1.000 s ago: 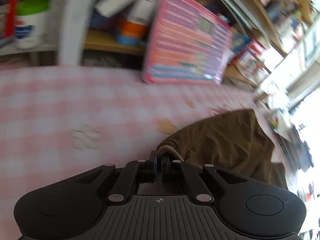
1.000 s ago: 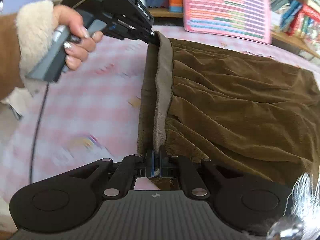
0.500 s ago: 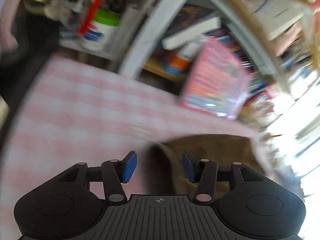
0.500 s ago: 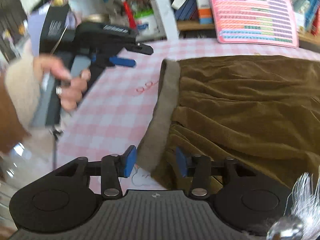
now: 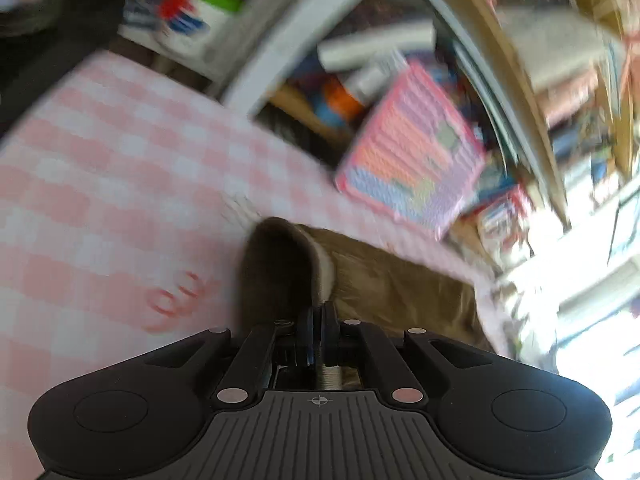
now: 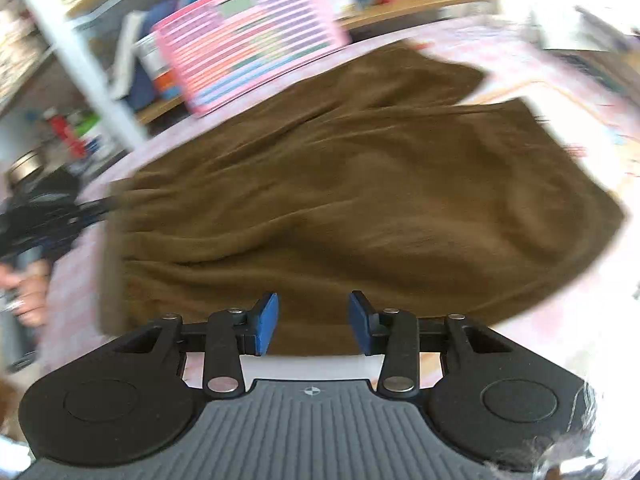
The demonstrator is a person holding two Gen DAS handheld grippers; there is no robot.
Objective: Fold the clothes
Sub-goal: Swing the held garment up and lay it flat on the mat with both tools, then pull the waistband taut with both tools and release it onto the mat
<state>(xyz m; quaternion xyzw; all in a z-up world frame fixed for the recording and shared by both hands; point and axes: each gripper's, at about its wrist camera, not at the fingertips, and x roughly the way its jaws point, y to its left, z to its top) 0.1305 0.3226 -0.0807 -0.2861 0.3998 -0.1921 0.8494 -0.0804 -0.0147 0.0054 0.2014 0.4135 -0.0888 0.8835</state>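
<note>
A brown corduroy garment [image 6: 360, 200] lies spread on the pink checked tablecloth [image 5: 100, 184]. Its grey-lined waistband [image 5: 320, 272] rises in front of my left gripper [image 5: 318, 320], which is shut on that band. My right gripper [image 6: 312, 316] is open and empty, with its blue pads [image 6: 267, 320] over the garment's near edge. The left gripper and the hand that holds it also show, blurred, in the right wrist view [image 6: 36, 216] at the garment's left end.
A pink chart board [image 6: 248, 36] leans against shelves full of books and boxes behind the table; it also shows in the left wrist view [image 5: 412, 160]. A white shelf post [image 6: 80, 56] and a green-lidded tub [image 5: 204, 12] stand at the back left.
My left gripper was open half a second ago and has shut on the waistband again. My right gripper has opened wider and moved right along the garment's near edge.
</note>
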